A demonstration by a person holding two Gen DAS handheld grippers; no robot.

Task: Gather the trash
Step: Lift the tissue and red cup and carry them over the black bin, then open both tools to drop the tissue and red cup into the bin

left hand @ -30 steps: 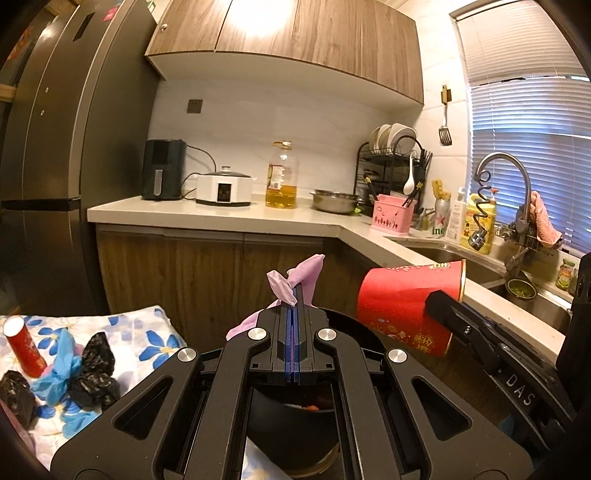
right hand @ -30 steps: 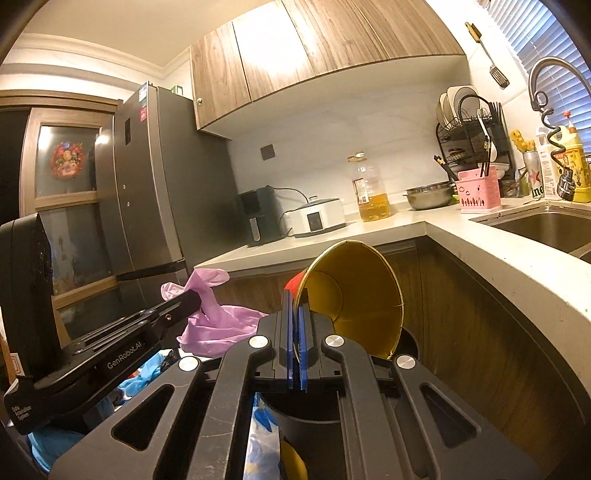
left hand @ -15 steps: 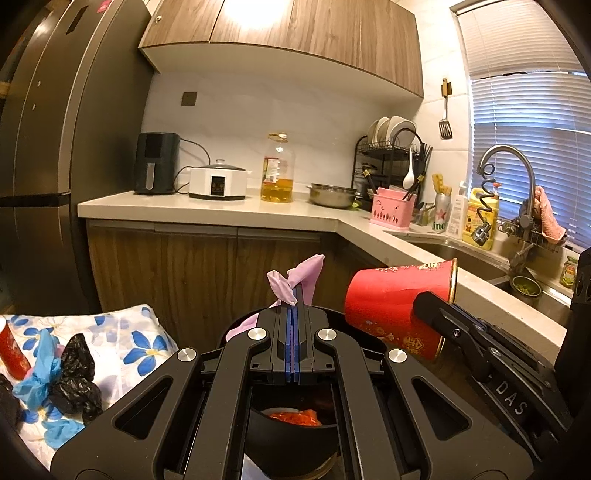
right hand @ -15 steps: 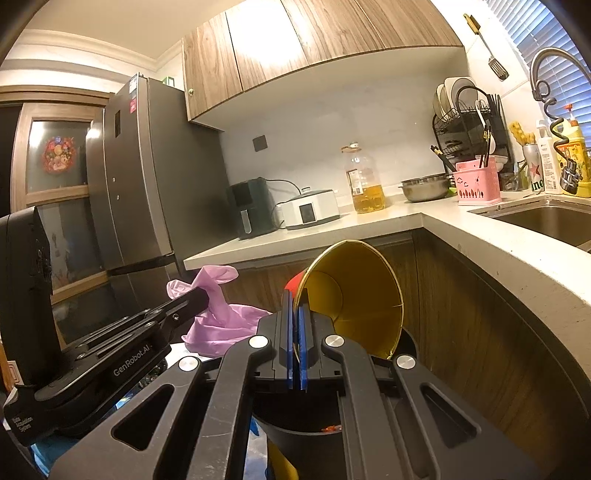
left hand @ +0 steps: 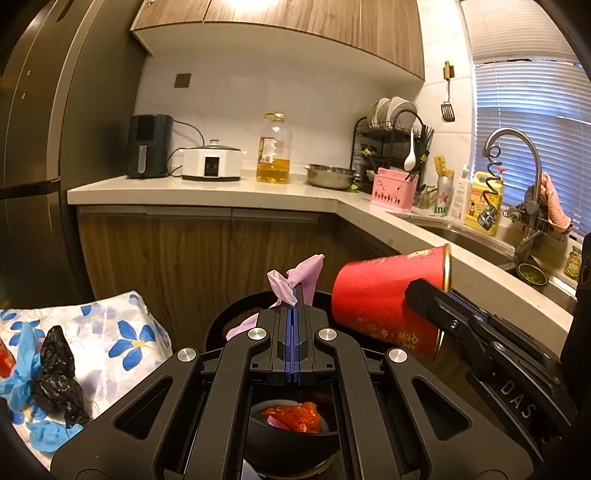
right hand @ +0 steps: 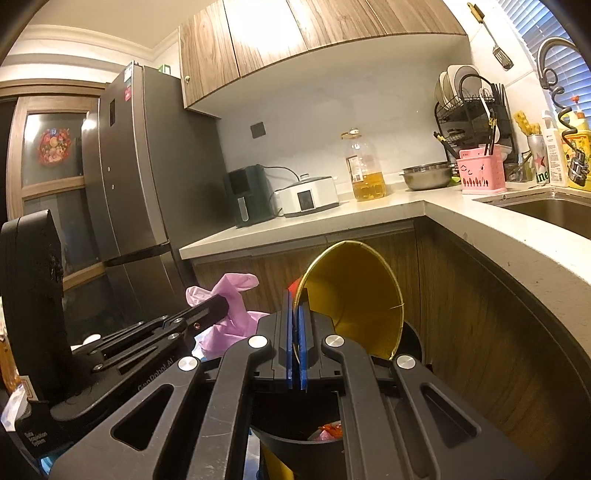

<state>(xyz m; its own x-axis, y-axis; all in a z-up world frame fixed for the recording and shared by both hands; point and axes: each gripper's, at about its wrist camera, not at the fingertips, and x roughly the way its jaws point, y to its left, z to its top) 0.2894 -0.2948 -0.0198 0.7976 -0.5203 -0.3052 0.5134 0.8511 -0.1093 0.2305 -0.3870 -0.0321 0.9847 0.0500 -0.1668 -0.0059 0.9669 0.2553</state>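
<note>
Over a black trash bin (left hand: pixel 236 317) beside a kitchen counter, the left gripper (left hand: pixel 294 295) is clamped on a crumpled pink glove (left hand: pixel 295 280), and the right gripper (right hand: pixel 295 299) pinches the rim of a red paper cup (left hand: pixel 384 295) with a gold lining. The cup lies tilted, its long axis pointing forward and down from the right gripper, its base over the bin mouth. The glove hangs directly above the bin, just left of the cup, so both seem ready to drop.

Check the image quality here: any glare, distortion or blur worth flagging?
Left wrist view: blown-out glare on the upper cabinets, counter edge bowed by the fisheye, black corner vignette. Right wrist view: similar glare on the cabinet doors, fridge bent; sharp, no motion blur.
</note>
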